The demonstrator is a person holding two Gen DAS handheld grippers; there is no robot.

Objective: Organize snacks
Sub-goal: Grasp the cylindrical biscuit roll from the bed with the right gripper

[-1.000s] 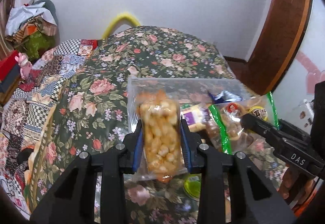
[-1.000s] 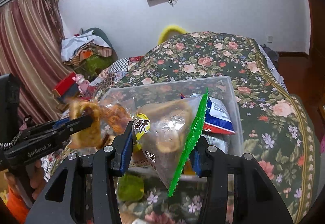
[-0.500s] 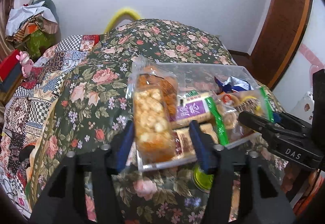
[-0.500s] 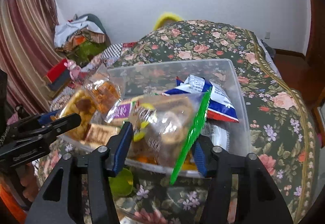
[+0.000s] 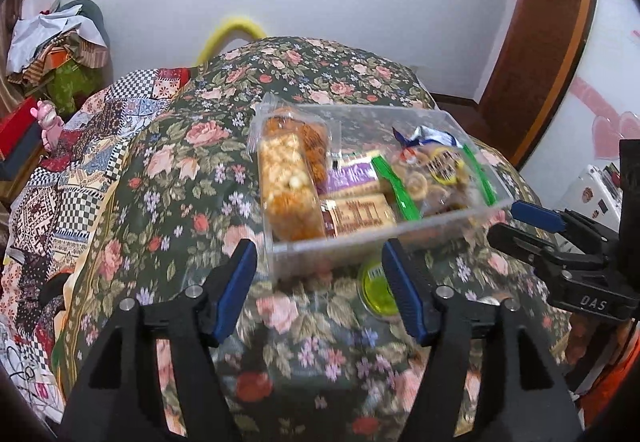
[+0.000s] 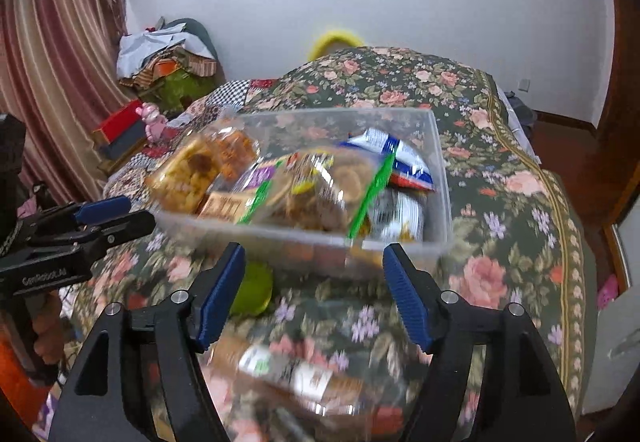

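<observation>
Two grippers, both spread wide, nothing held: left gripper [image 5: 318,286], right gripper [image 6: 314,292]. Clear bin [image 5: 400,232] on the flowered bedspread [image 5: 168,169] is the landmark. Just ahead of both finger pairs, packed w/ snack bags. Green round snack [image 6: 250,290] lies outside, touching bin's near wall, between left fingers' line. Wrapped pack [image 6: 292,370] nearer still, under right fingers; blurred. Judgement: light, crinkly, slippery film, contents crushable. Pinch at sealed edge, gently.

- Green round item [image 5: 376,288]: partly hidden behind clear bin [image 5: 400,234] wall; label illegible.
- Wrapped snack [image 6: 288,370], right wrist view: motion-blurred, print unreadable.
- Bin's lower packets: hidden under upper ones.
</observation>
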